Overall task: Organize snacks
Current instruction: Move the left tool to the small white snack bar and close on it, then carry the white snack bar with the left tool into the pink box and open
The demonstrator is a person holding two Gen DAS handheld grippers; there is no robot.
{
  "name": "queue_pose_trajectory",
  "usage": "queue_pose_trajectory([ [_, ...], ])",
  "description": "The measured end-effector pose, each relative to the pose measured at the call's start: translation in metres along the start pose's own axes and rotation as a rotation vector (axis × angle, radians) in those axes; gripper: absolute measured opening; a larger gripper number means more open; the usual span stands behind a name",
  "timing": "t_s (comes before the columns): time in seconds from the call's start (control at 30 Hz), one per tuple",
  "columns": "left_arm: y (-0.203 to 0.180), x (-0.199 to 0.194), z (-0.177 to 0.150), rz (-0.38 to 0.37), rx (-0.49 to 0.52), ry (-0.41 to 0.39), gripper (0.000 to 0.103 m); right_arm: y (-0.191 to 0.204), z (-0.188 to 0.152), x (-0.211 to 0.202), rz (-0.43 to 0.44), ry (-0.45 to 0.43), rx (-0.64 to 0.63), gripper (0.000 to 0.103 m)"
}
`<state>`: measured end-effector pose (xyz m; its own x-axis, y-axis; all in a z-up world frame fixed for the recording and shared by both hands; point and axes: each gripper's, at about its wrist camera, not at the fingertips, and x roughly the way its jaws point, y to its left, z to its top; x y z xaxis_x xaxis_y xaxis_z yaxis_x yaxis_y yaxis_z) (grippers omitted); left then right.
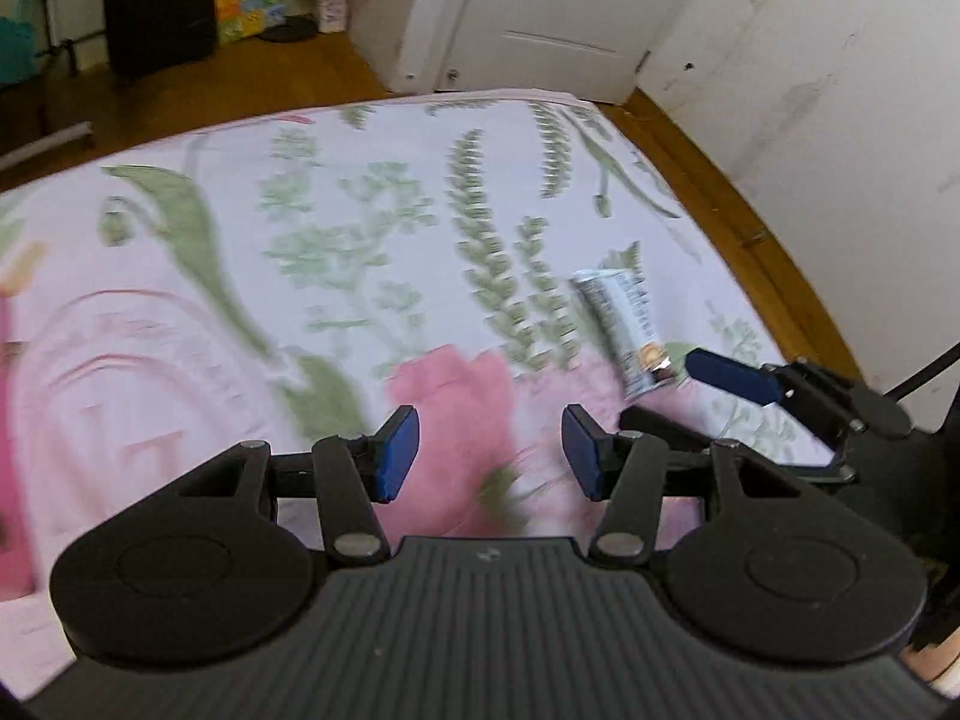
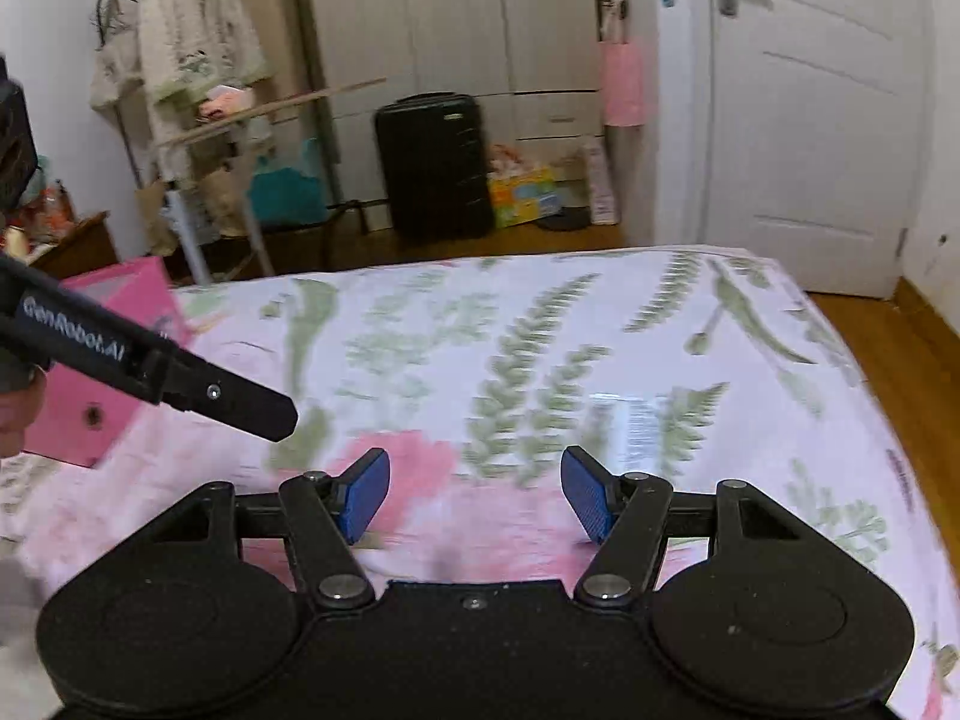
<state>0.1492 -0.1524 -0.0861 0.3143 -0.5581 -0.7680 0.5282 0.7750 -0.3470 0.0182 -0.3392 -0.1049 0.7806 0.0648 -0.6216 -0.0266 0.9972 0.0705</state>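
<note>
A small silver-white snack packet (image 1: 621, 327) lies on the floral bedsheet (image 1: 360, 252), to the right of centre. It also shows blurred in the right wrist view (image 2: 630, 429), just ahead of the right gripper. My left gripper (image 1: 491, 459) is open and empty above the sheet, left of the packet. My right gripper (image 2: 474, 495) is open and empty; one of its blue fingers (image 1: 729, 375) shows in the left wrist view, right beside the packet's near end. A pink box (image 2: 108, 360) stands at the bed's left edge.
The left gripper's arm (image 2: 150, 360) crosses the left side of the right wrist view. Beyond the bed are a wooden floor (image 2: 900, 348), a black suitcase (image 2: 435, 165), a white door (image 2: 822, 120), a wardrobe and a clothes rack.
</note>
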Motion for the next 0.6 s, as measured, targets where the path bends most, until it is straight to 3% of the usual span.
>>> queue_pose_trajectory([
  [0.2, -0.028, 0.054, 0.008, -0.063, -0.011, -0.041, 0.051, -0.029, -0.015, 0.031, -0.145, -0.007, -0.025, 0.068],
  [0.37, -0.039, 0.097, 0.017, -0.127, -0.086, 0.011, 0.052, -0.044, -0.022, 0.049, -0.132, 0.024, 0.046, 0.067],
  [0.47, -0.041, 0.124, 0.019, -0.147, -0.123, 0.070, 0.052, -0.043, -0.026, 0.056, -0.142, 0.022, 0.048, 0.052],
  [0.5, -0.041, 0.130, 0.019, -0.146, -0.129, 0.084, 0.051, -0.042, -0.027, 0.057, -0.143, 0.019, 0.039, 0.043],
  [0.6, -0.045, 0.130, 0.018, -0.158, -0.108, 0.066, 0.050, -0.038, -0.027, 0.056, -0.133, 0.020, 0.048, 0.038],
])
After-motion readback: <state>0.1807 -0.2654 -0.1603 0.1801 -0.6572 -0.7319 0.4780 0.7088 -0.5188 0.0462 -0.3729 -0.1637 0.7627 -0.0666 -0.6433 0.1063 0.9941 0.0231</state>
